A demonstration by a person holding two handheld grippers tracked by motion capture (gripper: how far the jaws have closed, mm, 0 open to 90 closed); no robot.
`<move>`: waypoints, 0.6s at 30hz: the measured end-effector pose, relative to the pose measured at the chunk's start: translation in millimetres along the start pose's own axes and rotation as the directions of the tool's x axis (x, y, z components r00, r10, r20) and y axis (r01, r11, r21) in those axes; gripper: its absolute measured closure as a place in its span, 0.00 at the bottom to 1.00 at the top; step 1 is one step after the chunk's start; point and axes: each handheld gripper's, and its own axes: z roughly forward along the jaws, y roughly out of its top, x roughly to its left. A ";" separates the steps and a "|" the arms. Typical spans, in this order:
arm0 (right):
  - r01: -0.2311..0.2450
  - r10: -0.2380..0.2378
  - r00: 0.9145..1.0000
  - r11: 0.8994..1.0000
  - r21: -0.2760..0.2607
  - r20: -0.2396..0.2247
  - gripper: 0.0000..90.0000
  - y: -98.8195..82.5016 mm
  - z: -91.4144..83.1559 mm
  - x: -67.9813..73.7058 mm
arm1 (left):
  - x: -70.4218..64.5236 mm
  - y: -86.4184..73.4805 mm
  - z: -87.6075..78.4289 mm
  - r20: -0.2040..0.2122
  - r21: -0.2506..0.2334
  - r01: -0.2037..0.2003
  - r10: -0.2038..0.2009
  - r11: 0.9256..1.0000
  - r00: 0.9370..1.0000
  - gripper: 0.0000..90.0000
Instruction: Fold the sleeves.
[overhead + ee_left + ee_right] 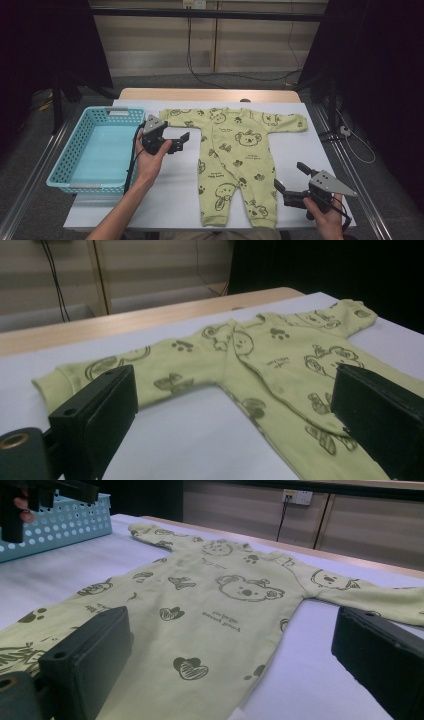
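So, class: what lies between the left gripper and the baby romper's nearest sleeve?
Nothing: in the high view only bare white table cover separates the open left gripper from the green romper, and in the left gripper view too.

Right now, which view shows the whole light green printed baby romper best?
The high view: the light green printed baby romper lies flat, sleeves and legs visible. The left gripper view shows one sleeve and the chest; the right gripper view the body and sleeves.
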 end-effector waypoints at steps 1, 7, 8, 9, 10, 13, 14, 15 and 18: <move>-0.002 0.002 1.000 1.000 -0.002 0.001 0.02 0.0 -0.2 0.3 | 2.0 1.3 3.1 -0.013 -0.002 -0.001 0.001 1.000 1.000 0.05; -0.010 0.010 1.000 1.000 -0.017 -0.008 0.02 0.1 -0.2 1.8 | 16.7 8.2 16.6 -0.051 0.005 0.039 -0.038 0.999 0.998 0.06; -0.017 0.017 1.000 1.000 -0.025 -0.007 0.02 0.5 1.0 2.4 | 19.4 9.2 18.4 -0.058 0.005 0.025 -0.025 1.000 0.998 0.06; -0.021 0.021 1.000 0.999 -0.027 -0.010 0.02 1.1 2.3 3.4 | 20.0 9.8 20.8 -0.065 -0.004 0.035 -0.035 0.999 0.997 0.05; -0.017 0.017 1.000 0.999 -0.027 -0.014 0.02 1.4 4.0 4.3 | 23.2 10.9 21.0 -0.080 0.009 0.005 -0.004 1.000 0.997 0.06; -0.010 0.009 1.000 1.000 -0.022 -0.023 0.02 1.2 6.7 6.7 | 29.0 11.1 25.4 -0.102 -0.007 0.022 -0.023 1.000 0.995 0.05; -0.011 0.010 1.000 1.000 -0.023 -0.026 0.02 1.3 6.8 6.8 | 34.3 11.5 24.3 -0.112 0.051 -0.029 0.035 0.998 0.993 0.05; -0.012 0.011 1.000 1.000 -0.025 -0.025 0.02 1.6 6.8 6.7 | 36.9 11.4 26.1 -0.114 0.063 -0.037 0.044 0.997 0.993 0.05; -0.015 0.014 0.999 1.000 -0.025 -0.032 0.02 1.7 7.4 6.6 | 43.4 10.4 32.4 -0.136 0.074 -0.014 0.025 0.997 0.990 0.05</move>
